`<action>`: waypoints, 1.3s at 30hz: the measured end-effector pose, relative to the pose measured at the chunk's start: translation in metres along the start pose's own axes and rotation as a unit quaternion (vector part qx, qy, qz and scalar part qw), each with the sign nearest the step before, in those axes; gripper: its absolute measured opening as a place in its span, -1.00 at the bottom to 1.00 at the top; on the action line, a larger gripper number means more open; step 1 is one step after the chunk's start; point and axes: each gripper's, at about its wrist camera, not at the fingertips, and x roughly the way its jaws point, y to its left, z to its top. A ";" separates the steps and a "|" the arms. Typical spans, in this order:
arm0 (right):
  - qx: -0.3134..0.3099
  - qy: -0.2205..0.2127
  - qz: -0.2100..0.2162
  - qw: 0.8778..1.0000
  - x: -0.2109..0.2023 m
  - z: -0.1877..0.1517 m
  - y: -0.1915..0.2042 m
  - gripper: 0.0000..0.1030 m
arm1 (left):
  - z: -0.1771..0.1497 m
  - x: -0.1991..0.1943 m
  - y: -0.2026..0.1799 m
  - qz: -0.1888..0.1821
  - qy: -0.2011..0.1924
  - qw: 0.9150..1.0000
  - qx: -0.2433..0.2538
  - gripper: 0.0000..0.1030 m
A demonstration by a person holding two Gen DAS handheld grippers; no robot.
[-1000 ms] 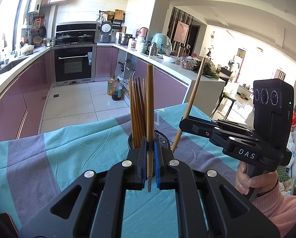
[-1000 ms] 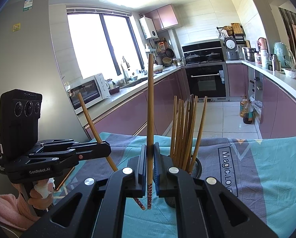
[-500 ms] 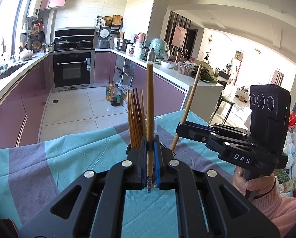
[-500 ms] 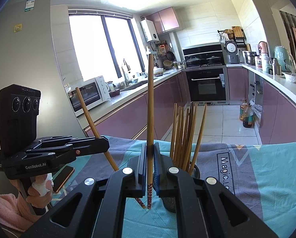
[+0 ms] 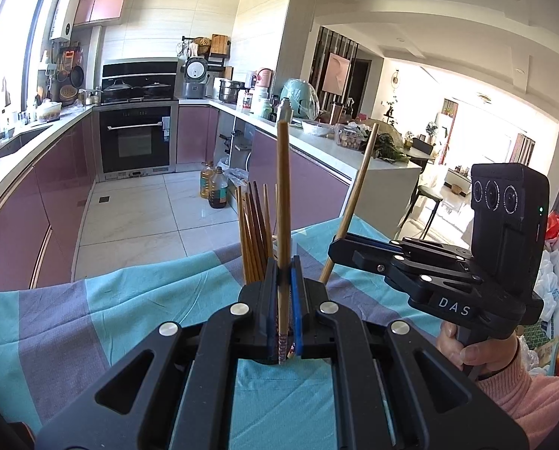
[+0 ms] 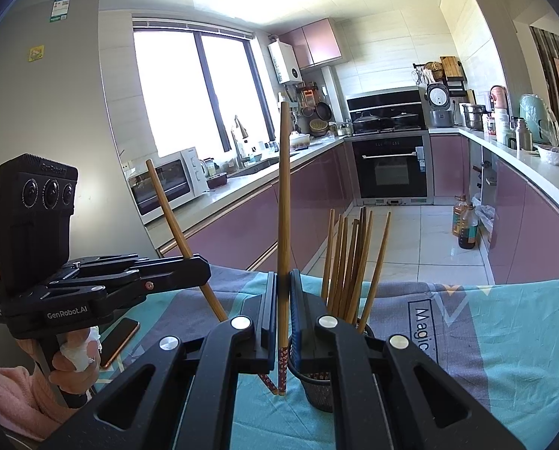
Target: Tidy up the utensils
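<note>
From the left wrist view, the left claw (image 5: 284, 311) is clamped on one chopstick (image 5: 283, 202) held upright, its patterned end poking out below the pads above the teal-and-grey cloth (image 5: 122, 300) on the counter. Just beyond stand the other chopsticks (image 5: 253, 232), and the right claw (image 5: 339, 249) reaches in from the right, gripping a second, tilted chopstick (image 5: 354, 202). From the right wrist view, the right claw (image 6: 284, 315) pinches its chopstick (image 6: 284, 202) upright, the black mesh holder (image 6: 319, 390) just right of it, already bristling with chopsticks (image 6: 349, 262); the left claw (image 6: 204, 268) sits left with its slanted chopstick (image 6: 184, 240). The step looks like carrying both sticks to the holder; next, each needs lining over the rim, lowering, then releasing.
</note>
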 end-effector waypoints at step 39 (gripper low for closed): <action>0.000 -0.018 -0.010 1.000 -0.006 0.012 -0.006 -0.89 | 0.030 0.001 -0.012 0.006 -0.028 1.000 0.011 -0.86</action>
